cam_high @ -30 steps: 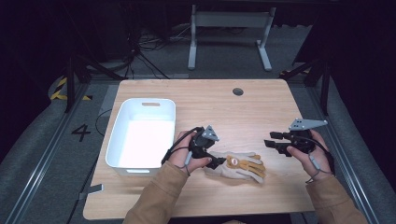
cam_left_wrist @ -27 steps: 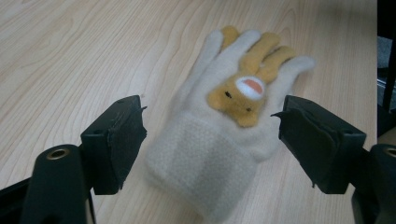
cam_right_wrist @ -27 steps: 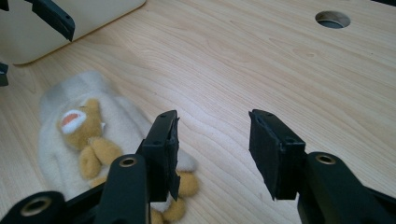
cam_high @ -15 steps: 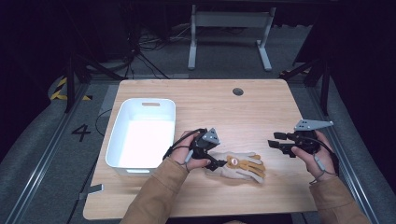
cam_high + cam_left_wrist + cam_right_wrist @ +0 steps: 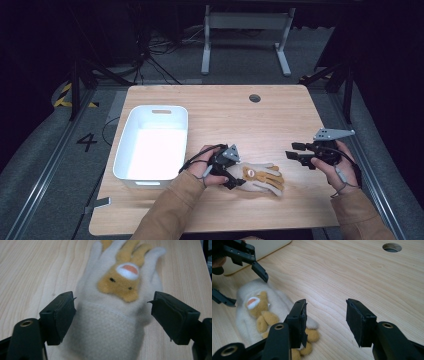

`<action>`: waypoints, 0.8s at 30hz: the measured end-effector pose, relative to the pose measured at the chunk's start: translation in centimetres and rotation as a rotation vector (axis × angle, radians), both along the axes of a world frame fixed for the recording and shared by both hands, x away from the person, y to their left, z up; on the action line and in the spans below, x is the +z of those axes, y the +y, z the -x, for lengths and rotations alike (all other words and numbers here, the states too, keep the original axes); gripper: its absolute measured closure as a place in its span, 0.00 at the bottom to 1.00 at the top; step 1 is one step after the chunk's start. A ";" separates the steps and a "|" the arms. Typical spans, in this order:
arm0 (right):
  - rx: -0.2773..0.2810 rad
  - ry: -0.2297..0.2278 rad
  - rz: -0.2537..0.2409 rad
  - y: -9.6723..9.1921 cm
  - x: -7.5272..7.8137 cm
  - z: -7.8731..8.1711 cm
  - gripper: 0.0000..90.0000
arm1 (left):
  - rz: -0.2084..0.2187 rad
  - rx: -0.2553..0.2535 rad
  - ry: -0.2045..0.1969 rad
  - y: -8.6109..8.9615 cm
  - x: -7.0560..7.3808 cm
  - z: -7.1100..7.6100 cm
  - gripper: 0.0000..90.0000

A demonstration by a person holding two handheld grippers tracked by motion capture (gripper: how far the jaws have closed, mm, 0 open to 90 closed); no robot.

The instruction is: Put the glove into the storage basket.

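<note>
A cream fleece glove [image 5: 262, 177] with a tan animal face lies flat on the wooden table [image 5: 225, 115], fingers pointing right. My left gripper [image 5: 236, 177] is low over its cuff. In the left gripper view the cuff of the glove [image 5: 117, 322] lies between the two jaws of that gripper [image 5: 112, 315]. They have just been opening, and the pads do not press on the fabric. My right gripper [image 5: 295, 151] hovers open to the right of the glove's fingers, with bare wood between its jaws [image 5: 325, 320]. That view also has the glove [image 5: 259, 312] and the left gripper [image 5: 244, 288].
A white plastic bin [image 5: 125, 150] stands at the table's left, close behind my left hand. A round cable hole [image 5: 255, 98] sits at the far middle of the table. The table's front edge is just below both forearms.
My left gripper has sunk lower over the glove's cuff and its jaws stand a little wider. The right gripper has kept its place.
</note>
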State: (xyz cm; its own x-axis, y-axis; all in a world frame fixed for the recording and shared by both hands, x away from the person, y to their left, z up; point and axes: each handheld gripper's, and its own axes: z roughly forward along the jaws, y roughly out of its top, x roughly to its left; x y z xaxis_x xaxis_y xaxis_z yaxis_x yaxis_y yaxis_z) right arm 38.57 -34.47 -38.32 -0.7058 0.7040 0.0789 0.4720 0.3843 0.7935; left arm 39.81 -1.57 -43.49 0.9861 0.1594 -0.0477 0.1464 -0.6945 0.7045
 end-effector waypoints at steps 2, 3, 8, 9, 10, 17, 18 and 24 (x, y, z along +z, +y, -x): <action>0.001 0.000 -0.001 0.0 0.0 0.0 0.57 | -0.003 -0.007 -0.001 -0.2 -0.1 0.0 0.20; 0.002 -0.001 -0.001 0.0 0.0 0.0 0.57 | -0.002 -0.003 -0.003 -0.2 -0.2 0.0 0.20; 0.004 0.001 0.000 0.0 -0.1 0.1 0.56 | -0.004 0.003 -0.003 -0.5 -0.7 -0.2 0.20; 0.005 0.003 0.001 0.0 -0.1 0.1 0.56 | -0.011 0.004 -0.003 -0.6 -0.7 -0.2 0.20; 0.006 0.002 0.004 0.0 -0.2 0.1 0.56 | -0.011 0.004 -0.003 -0.6 -0.7 -0.2 0.20; 0.000 0.004 0.004 -0.3 -0.2 0.3 0.56 | -0.029 -0.014 -0.006 -1.5 -1.6 -0.3 0.18; -0.001 0.002 0.003 -0.3 -0.2 0.4 0.56 | -0.029 -0.013 -0.004 -1.6 -1.7 -0.3 0.18; 0.001 -0.002 0.000 -0.3 -0.3 0.5 0.56 | -0.049 -0.019 -0.002 -1.9 -2.2 -0.4 0.17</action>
State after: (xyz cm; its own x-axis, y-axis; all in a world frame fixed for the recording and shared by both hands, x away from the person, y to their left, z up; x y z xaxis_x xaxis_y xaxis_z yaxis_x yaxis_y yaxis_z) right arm 38.08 -34.78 -38.59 -0.7069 0.7031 0.0770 0.4696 0.3851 0.7945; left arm 40.23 -3.52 -45.72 0.9890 0.1432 -0.0379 0.1315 -0.7310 0.6696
